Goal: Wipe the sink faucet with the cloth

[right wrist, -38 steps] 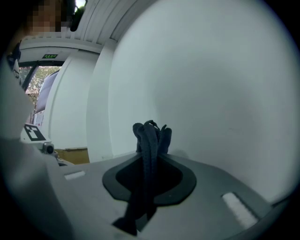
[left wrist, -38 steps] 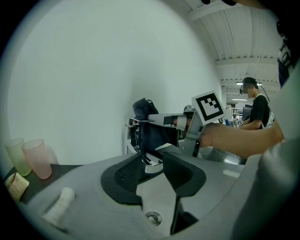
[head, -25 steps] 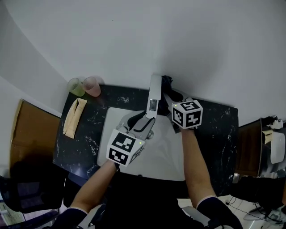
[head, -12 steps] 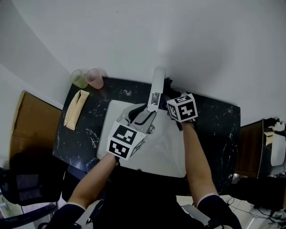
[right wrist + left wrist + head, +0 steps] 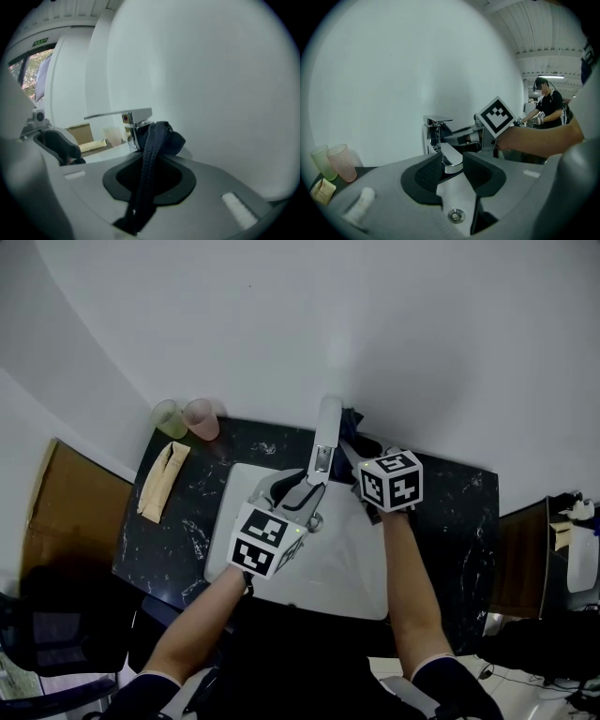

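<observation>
The chrome faucet (image 5: 325,439) stands at the back of the white sink (image 5: 352,570). My left gripper (image 5: 305,495) is shut on the faucet's spout (image 5: 451,160), whose tip sits between the two dark pads (image 5: 427,172). My right gripper (image 5: 366,457), to the right of the faucet, is shut on a dark blue cloth (image 5: 157,140). The cloth's bunched end rests against the faucet body, just under the flat lever handle (image 5: 121,114). In the head view the cloth (image 5: 354,430) shows as a dark lump beside the faucet base.
A green cup (image 5: 168,417) and a pink cup (image 5: 200,418) stand at the back left of the black marble counter (image 5: 450,521). A tan packet (image 5: 161,482) lies in front of them. The white wall rises right behind the faucet. A person (image 5: 544,104) stands far off.
My right gripper with the cloth slid in toward the faucet, then drew back a little to the right. The left gripper has stayed on the spout.
</observation>
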`<state>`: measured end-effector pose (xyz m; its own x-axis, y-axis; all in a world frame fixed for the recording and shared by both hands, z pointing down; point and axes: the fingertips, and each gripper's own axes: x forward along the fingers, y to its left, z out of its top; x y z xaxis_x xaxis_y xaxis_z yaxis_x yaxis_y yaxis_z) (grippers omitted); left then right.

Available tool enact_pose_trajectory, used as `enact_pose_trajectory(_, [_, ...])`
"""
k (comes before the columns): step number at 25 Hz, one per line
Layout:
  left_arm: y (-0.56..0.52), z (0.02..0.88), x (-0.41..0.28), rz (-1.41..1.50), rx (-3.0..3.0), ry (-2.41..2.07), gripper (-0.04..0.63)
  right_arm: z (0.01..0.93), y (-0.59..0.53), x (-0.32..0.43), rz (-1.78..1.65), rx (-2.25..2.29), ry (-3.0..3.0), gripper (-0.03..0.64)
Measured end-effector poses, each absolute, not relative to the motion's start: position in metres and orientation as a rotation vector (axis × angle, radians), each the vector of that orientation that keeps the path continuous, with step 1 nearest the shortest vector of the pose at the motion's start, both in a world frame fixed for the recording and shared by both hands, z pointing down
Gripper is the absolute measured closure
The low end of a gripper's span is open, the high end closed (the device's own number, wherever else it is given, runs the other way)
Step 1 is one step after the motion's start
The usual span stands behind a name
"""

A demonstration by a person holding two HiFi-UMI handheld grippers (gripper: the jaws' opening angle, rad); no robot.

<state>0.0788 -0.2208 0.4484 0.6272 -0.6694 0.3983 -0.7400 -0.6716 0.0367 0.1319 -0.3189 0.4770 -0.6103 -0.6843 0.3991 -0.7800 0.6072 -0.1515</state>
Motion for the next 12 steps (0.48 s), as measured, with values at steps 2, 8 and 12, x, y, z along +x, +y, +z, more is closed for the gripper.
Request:
enact_pose_trajectory(2, [-0.221, 0.449, 0.079, 0.533, 2.654, -1.160, 0.451, 0.462, -0.318, 0.132, 0.430, 1.195, -2.574, 0.558])
enact_pose_trajectory(8, [-0.221, 0.449, 0.082, 0.544, 2.658, -1.148, 0.451, 0.423, -0.309, 0.132, 0.335, 1.181, -2.669, 0.558])
enact_pose_trajectory(12, [-0.221, 0.448, 0.083, 0.556, 2.663, -1.144, 0.451, 0.410, -0.294, 0.127, 0.260, 1.137, -2.697, 0.558])
